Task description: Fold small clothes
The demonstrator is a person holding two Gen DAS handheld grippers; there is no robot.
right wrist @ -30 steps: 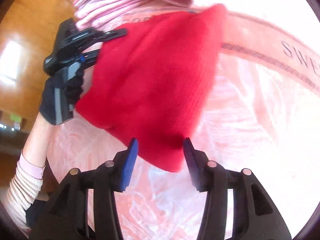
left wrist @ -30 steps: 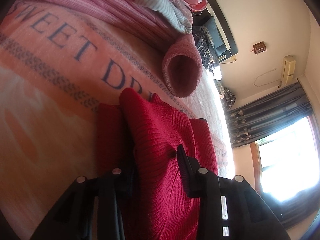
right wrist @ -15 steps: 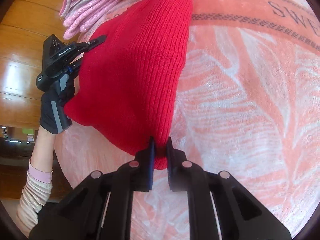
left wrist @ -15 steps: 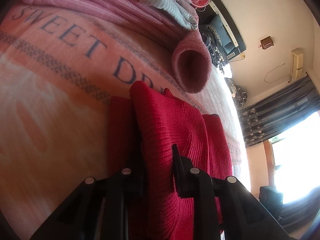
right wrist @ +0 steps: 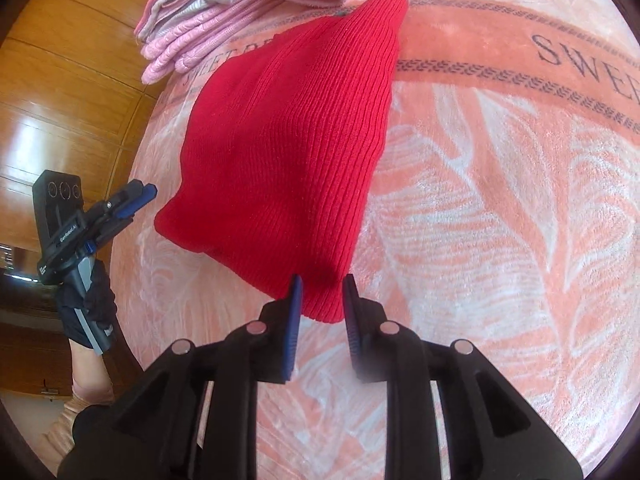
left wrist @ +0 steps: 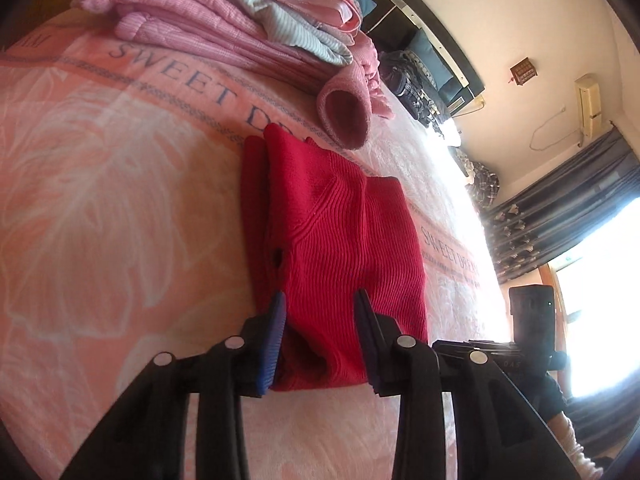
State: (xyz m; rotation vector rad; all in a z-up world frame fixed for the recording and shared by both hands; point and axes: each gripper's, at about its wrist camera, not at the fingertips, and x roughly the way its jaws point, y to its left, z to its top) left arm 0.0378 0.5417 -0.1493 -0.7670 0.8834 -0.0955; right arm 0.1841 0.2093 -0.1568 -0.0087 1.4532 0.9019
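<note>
— What's around me here?
— I see a pink blanket [left wrist: 120, 208] printed with "SWEET" lettering, dark curtains [left wrist: 560, 216] beside a bright window [left wrist: 600, 280], and an air conditioner [left wrist: 589, 104] on the wall.
— And behind?
— I see wooden panelling [right wrist: 72, 80], glossy and orange-brown.

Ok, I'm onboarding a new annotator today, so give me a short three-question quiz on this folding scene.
1. True or false: the right hand-held gripper is clamped shut on the red knit garment.
2. What lies beyond the garment on the blanket? A) a stack of folded pink clothes B) a basket C) shoes
3. Fill in: in the right wrist view, the left hand-held gripper is ___ the garment.

Key: 1 false, its jaws stand open around the near edge; 2 A, the stack of folded pink clothes; 3 apart from.
</note>
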